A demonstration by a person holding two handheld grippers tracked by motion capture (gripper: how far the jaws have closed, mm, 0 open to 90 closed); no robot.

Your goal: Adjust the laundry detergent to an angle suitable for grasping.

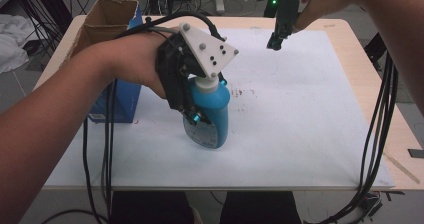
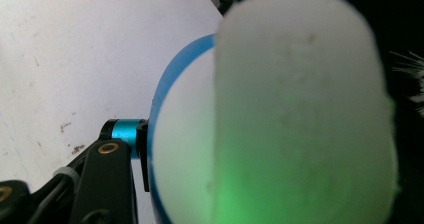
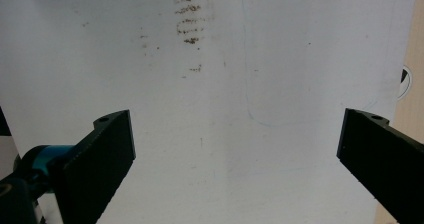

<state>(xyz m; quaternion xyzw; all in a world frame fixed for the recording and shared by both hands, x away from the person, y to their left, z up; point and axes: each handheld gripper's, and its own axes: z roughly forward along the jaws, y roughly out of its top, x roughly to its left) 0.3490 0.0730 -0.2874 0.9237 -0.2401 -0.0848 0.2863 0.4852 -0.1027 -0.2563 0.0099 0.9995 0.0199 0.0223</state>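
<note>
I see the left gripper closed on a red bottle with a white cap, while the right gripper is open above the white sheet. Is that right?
Not quite: the bottle is blue, not red, as the high view shows. The rest holds: the left gripper is closed on it, it has a white cap, and the right gripper stands open above the white sheet.
</note>
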